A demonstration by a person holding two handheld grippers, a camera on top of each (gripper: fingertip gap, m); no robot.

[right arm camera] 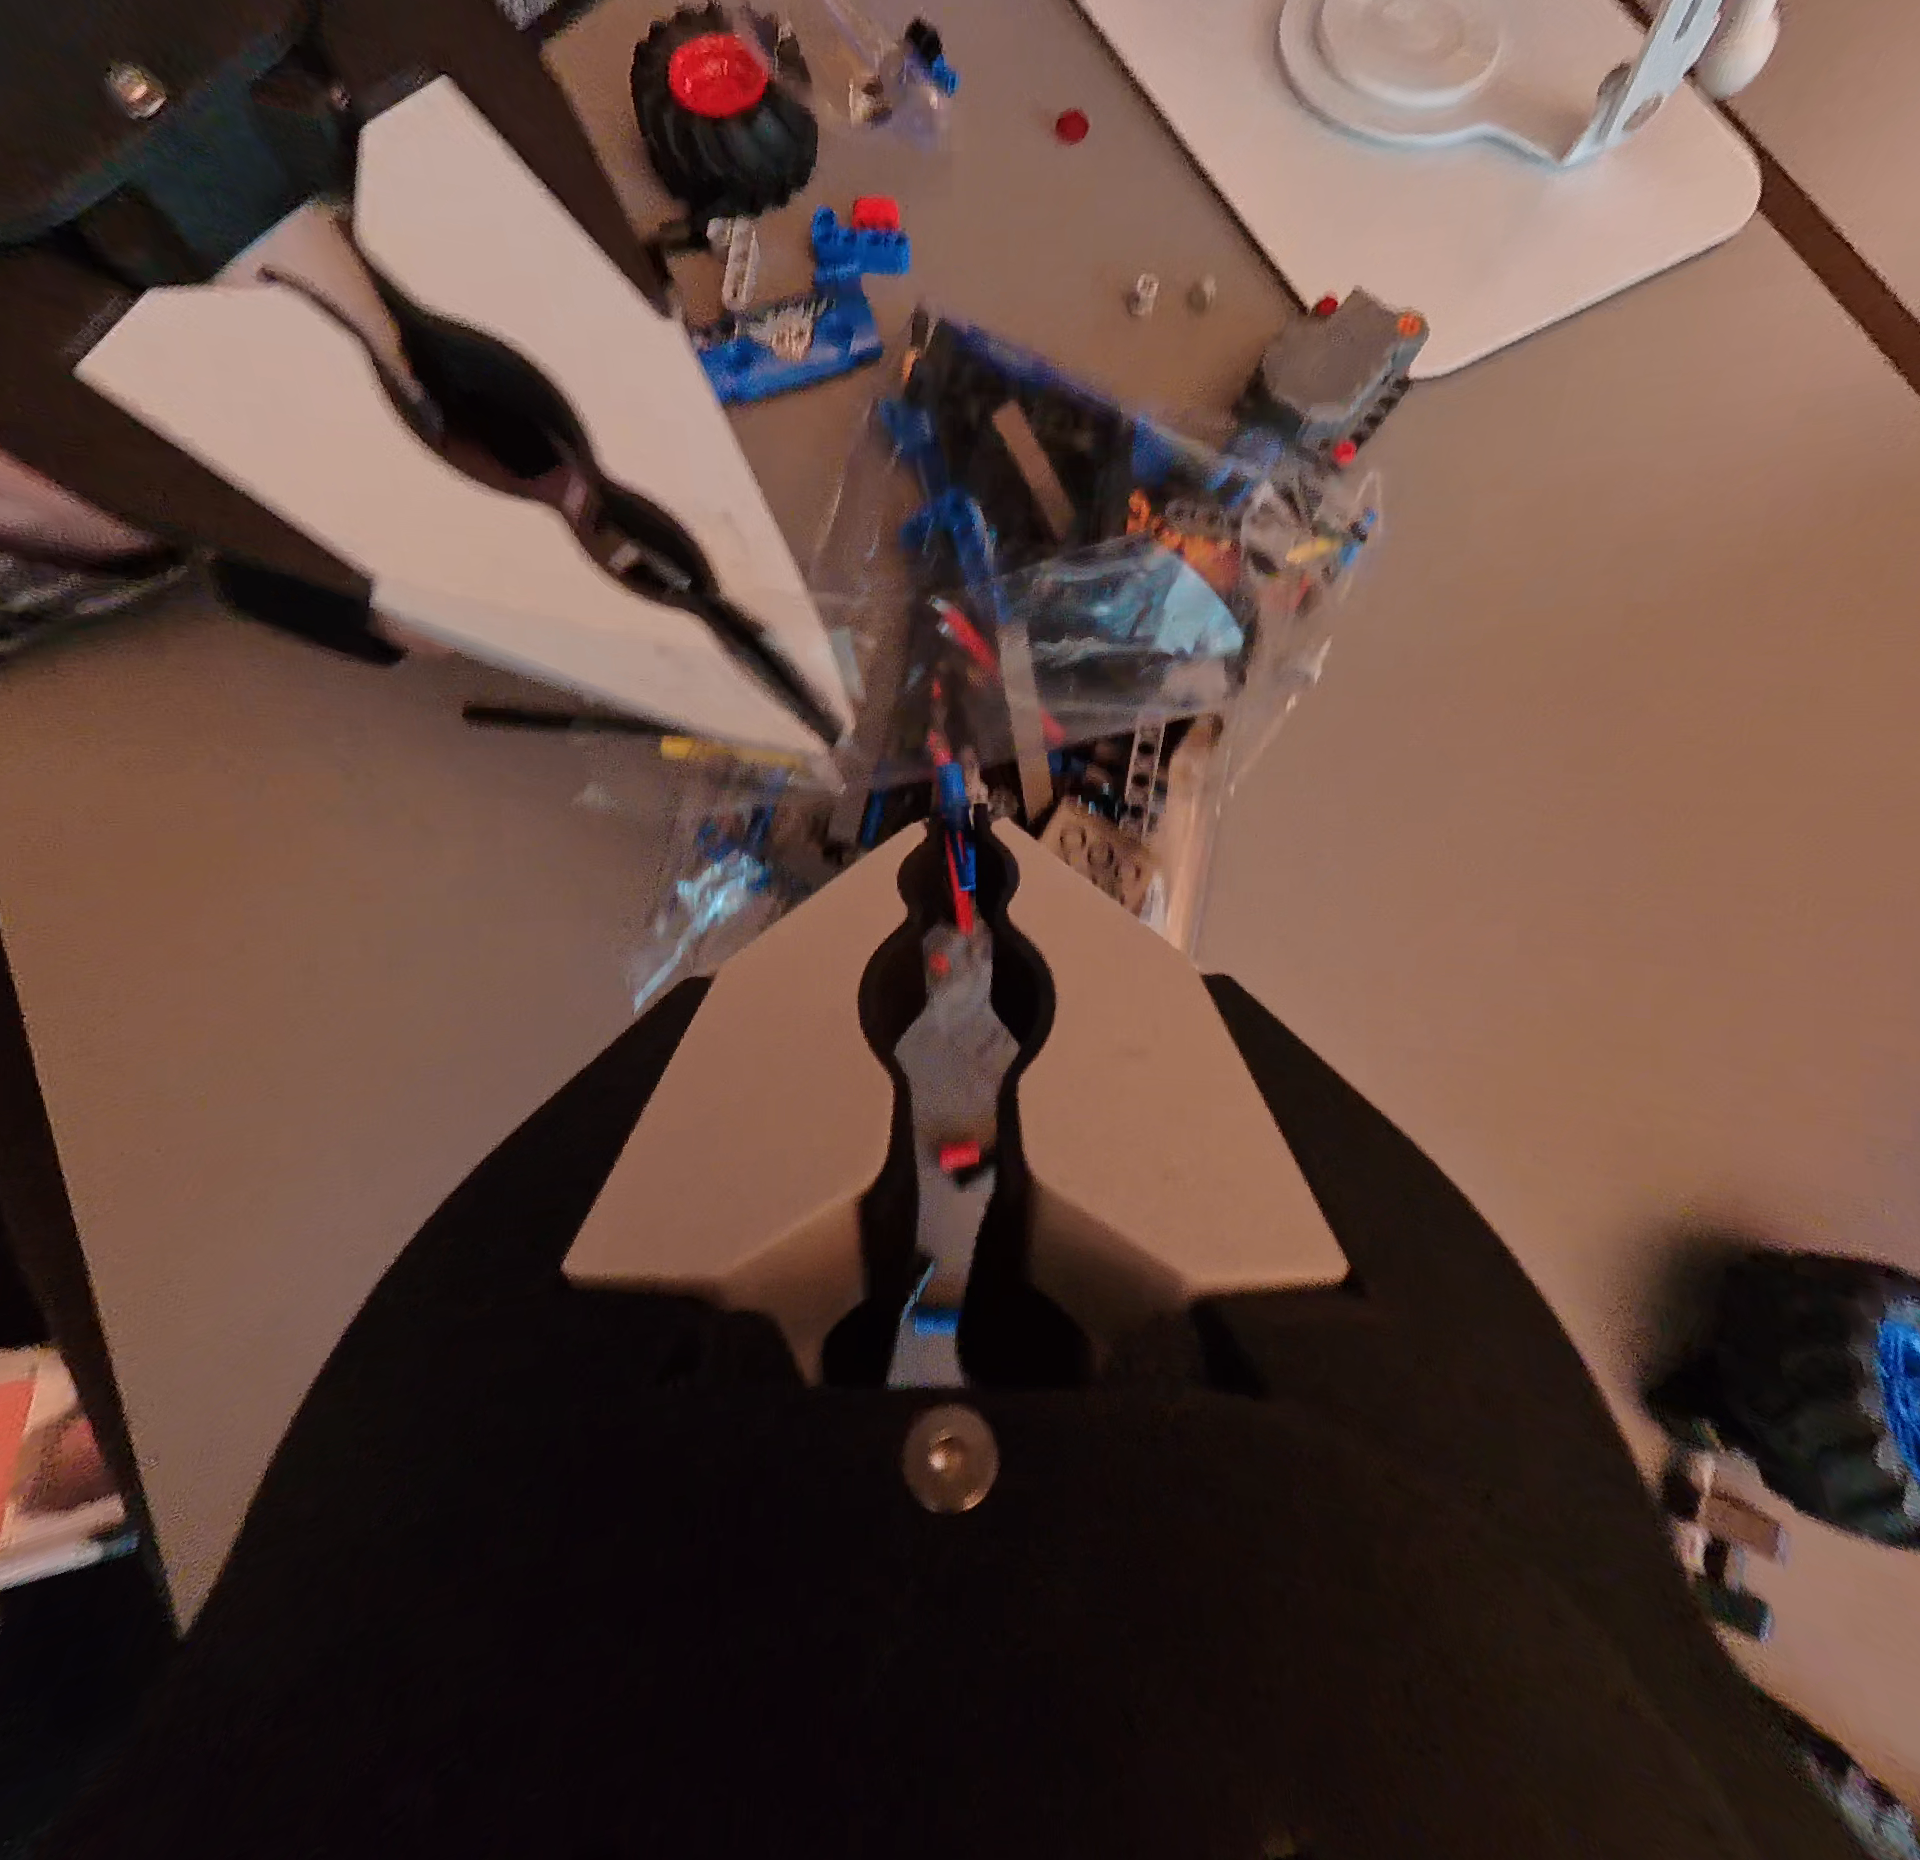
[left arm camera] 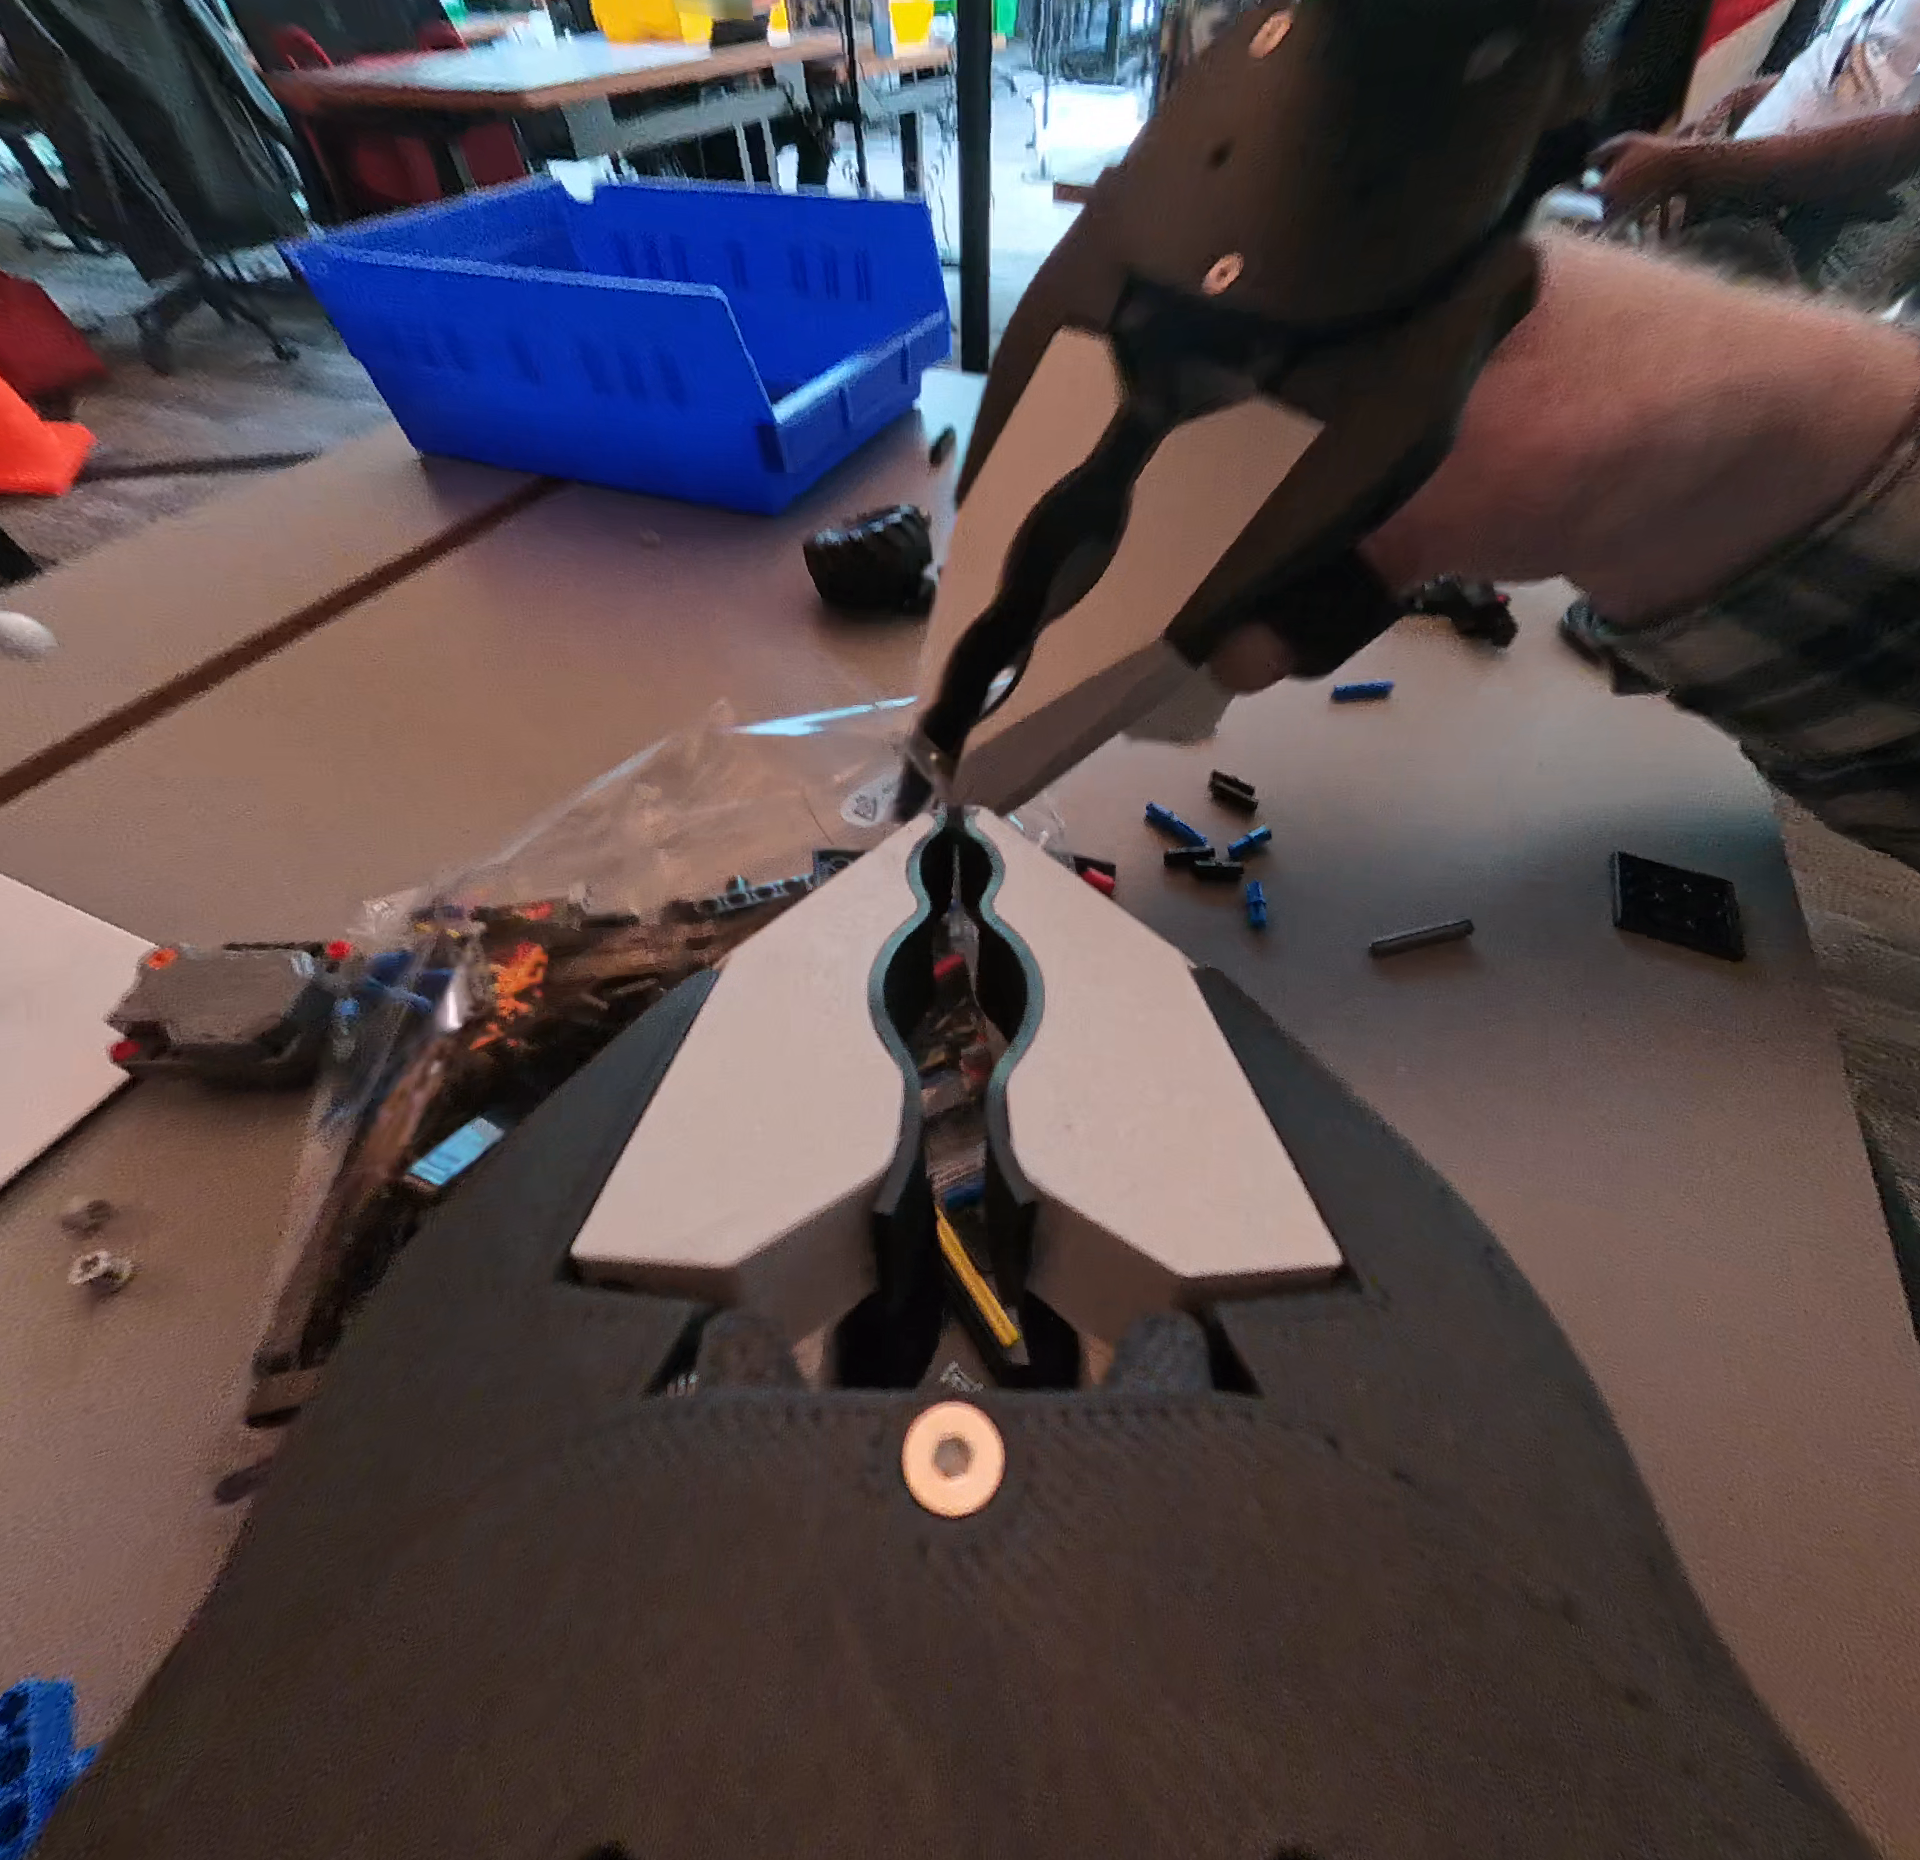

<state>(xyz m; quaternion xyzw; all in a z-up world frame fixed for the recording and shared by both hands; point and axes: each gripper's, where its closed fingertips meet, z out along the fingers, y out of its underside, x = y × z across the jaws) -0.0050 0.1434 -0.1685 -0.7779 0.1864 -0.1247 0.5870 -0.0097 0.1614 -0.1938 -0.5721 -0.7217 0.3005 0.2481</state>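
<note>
Clear plastic bag (left arm camera: 665,834) seemingly pinched by both grippers (left arm camera: 948,811) (right arm camera: 961,823)

Left cam low, level; right cam overhead; both close on plastic bag (left arm camera: 665,844).

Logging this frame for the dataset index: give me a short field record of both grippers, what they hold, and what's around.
left gripper: shut on the clear plastic bag
right gripper: shut on the same bag edge, tips meeting the left gripper's
bag contents: blue, black and red building pieces
table: brown, loose blue pins and black plate to the right
nearby: black tyre, blue bin, grey motor block
image quality: motion blur in the right wrist view
</note>
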